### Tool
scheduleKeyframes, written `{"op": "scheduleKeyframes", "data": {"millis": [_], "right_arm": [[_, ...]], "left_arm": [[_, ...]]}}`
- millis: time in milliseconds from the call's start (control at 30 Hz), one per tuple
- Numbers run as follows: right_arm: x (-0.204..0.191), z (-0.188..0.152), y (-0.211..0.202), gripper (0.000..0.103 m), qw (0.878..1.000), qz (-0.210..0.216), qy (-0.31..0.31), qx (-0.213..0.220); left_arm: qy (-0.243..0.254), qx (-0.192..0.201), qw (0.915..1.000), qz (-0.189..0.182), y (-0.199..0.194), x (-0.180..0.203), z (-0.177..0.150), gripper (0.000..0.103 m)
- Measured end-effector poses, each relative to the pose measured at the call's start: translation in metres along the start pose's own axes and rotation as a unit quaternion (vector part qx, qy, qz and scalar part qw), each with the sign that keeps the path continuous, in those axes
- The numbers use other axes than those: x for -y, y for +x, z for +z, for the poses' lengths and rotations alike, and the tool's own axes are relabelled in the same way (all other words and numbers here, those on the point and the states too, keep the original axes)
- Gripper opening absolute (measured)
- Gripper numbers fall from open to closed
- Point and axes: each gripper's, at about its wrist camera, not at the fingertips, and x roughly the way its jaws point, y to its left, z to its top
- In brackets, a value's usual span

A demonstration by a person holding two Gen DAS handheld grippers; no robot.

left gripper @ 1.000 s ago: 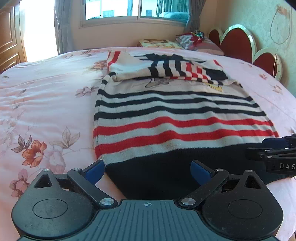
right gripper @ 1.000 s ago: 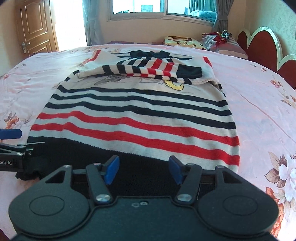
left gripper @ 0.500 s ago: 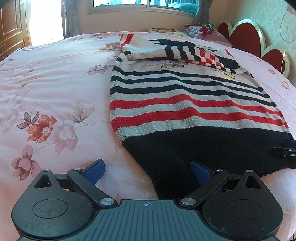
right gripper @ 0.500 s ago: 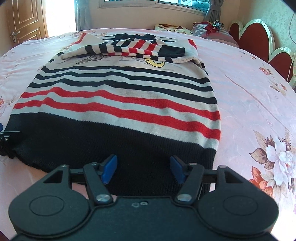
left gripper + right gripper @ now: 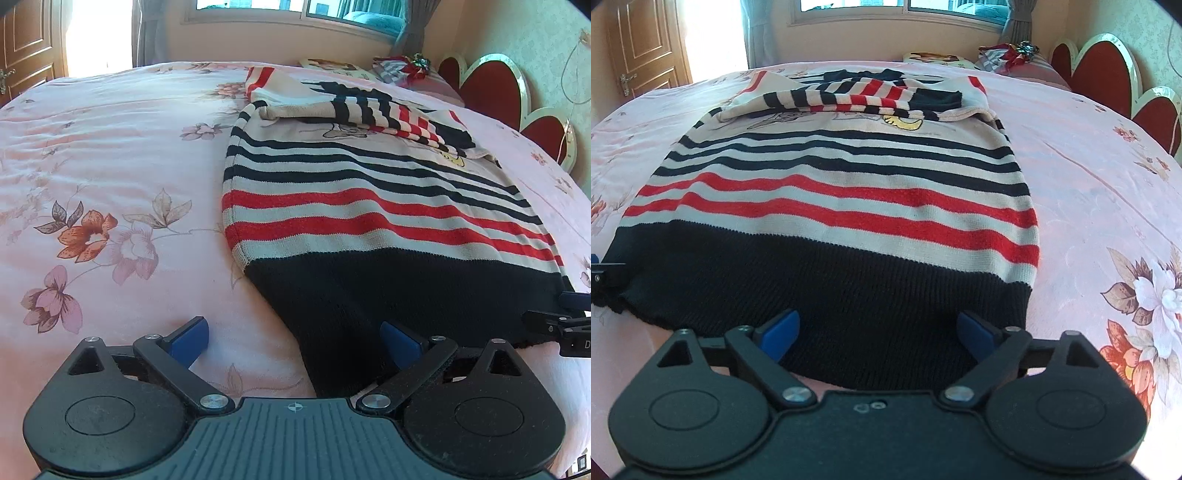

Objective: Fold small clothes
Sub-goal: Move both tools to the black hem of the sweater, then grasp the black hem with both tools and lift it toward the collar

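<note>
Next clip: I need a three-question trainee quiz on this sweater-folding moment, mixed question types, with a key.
1. True or false: the striped sweater lies flat on the floral bedsheet with its sleeves already folded across the chest.
2. Which band of the sweater lies nearest both grippers?
A. the red stripes
B. the black hem band
C. the cartoon print
3. Fill in: the right gripper, whose jaws have just been opening, now stands ____ with the hem between its fingers.

Key:
1. True.
2. B; the left gripper sits at one hem corner, the right gripper at the other side.
3. Open.
</note>
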Motion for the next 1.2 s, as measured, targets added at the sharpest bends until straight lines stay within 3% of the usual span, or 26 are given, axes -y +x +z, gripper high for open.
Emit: {"op": "scheduleKeyframes", "data": {"millis": [100, 133, 167, 300, 500, 633, 733, 767, 800, 867, 933, 1033, 1133, 1167, 1200], "right_arm": [[0.000, 0.003, -0.002, 0.092, 1.000, 0.004, -0.006, -0.002], [0.000, 0.005, -0.004, 0.085, 1.000, 0.003, -0.007, 0.004], [0.001, 0.006, -0.006, 0.079, 1.000, 0.000, -0.010, 0.011], [0.019, 0.012, -0.010, 0.079, 1.000, -0.015, 0.007, 0.015], [0.065, 0.007, -0.015, 0.083, 0.997, -0.039, 0.069, -0.012], [0.071, -0.001, -0.010, 0.085, 0.995, -0.033, 0.086, -0.040], [0.067, -0.001, -0.011, 0.067, 0.995, -0.020, 0.093, -0.037], [0.065, 0.001, -0.011, 0.060, 0.995, -0.015, 0.092, -0.037], [0.063, 0.003, -0.011, 0.057, 0.995, -0.011, 0.091, -0.040], [0.061, 0.005, -0.012, 0.036, 0.995, 0.006, 0.088, -0.043], [0.060, 0.007, -0.012, 0.023, 0.995, 0.026, 0.089, -0.046], [0.062, 0.010, -0.006, 0.026, 0.993, 0.033, 0.103, -0.045], [0.058, 0.015, -0.005, 0.026, 0.993, 0.040, 0.098, -0.048], [0.058, 0.015, -0.005, 0.022, 0.993, 0.042, 0.098, -0.048], [0.058, 0.015, -0.006, 0.020, 0.993, 0.046, 0.100, -0.050]], "left_arm": [[-0.007, -0.007, 1.0000, 0.001, 0.005, 0.003, 0.006, 0.097], [-0.012, -0.008, 0.9999, -0.002, 0.006, 0.004, 0.008, 0.094], [-0.018, -0.007, 0.9998, -0.002, 0.007, 0.004, 0.010, 0.088], [-0.056, -0.006, 0.9983, -0.013, 0.003, -0.006, 0.014, 0.066], [-0.064, -0.026, 0.9969, -0.038, 0.005, -0.002, 0.015, 0.066], [-0.063, -0.031, 0.9963, -0.049, 0.010, 0.002, 0.021, 0.066], [-0.059, -0.033, 0.9963, -0.053, 0.011, 0.003, 0.022, 0.066], [-0.054, -0.033, 0.9967, -0.052, 0.010, 0.003, 0.023, 0.057], [-0.049, -0.033, 0.9972, -0.046, 0.010, 0.004, 0.023, 0.042], [-0.052, -0.038, 0.9969, -0.046, 0.010, 0.000, 0.025, 0.036], [-0.042, -0.040, 0.9973, -0.044, 0.012, 0.000, 0.025, 0.035], [-0.005, -0.036, 0.9987, -0.034, 0.015, 0.009, 0.028, 0.035], [-0.019, -0.035, 0.9986, -0.035, 0.013, 0.007, 0.029, 0.035], [-0.025, -0.035, 0.9984, -0.037, 0.012, 0.005, 0.029, 0.029], [-0.030, -0.034, 0.9982, -0.040, 0.011, 0.004, 0.029, 0.016]]}}
